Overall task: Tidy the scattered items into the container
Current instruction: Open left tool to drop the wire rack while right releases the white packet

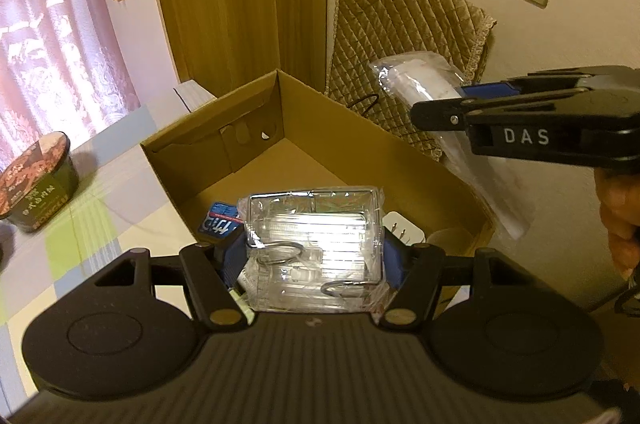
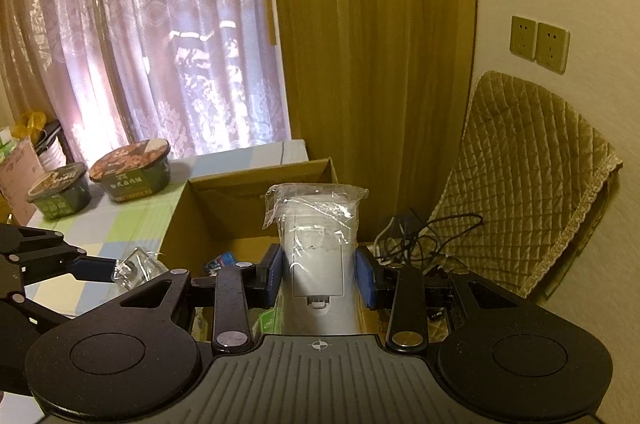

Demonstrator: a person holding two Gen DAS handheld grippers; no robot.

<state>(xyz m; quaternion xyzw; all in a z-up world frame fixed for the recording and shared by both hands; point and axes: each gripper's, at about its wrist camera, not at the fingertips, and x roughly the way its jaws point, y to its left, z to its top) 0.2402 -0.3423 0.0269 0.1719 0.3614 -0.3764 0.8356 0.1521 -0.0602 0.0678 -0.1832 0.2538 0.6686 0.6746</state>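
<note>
Cardboard box (image 1: 320,128), open at the top, stands on the desk (image 1: 100,224) at its edge nearest the wooden panel and the quilted chair. On the box floor lie a blue printed packet (image 1: 218,220), a white plug-like item (image 1: 400,230) and something round and pale at the near right corner, too hidden to name.

The left gripper (image 1: 316,256) hangs over the near end of the box, jaws closed on a clear plastic pack (image 1: 316,244) wrapped in film, with metal rings showing through it; the blue pads (image 1: 234,252) press both of its sides. In the right wrist view the same gripper (image 2: 114,270) comes in from the left with the clear pack (image 2: 136,266) at its tip, just beside the box's left wall.

The right gripper (image 2: 320,274) has its jaws closed on a white device in a clear bag (image 2: 316,244), held upright-tilted above the box's right side, the bag's loose top crumpled above it. From the left wrist view this gripper (image 1: 460,100) reaches in from the right, the bagged device (image 1: 424,84) slanting across the box's right wall, and part of a hand (image 1: 618,216) shows behind the handle.

Out on the desk's checked cloth stand two instant-noodle bowls (image 2: 132,170), well apart from the box, toward the curtained window. Dark cables (image 2: 420,228) lie tangled on the chair (image 2: 532,176) beyond the box.
</note>
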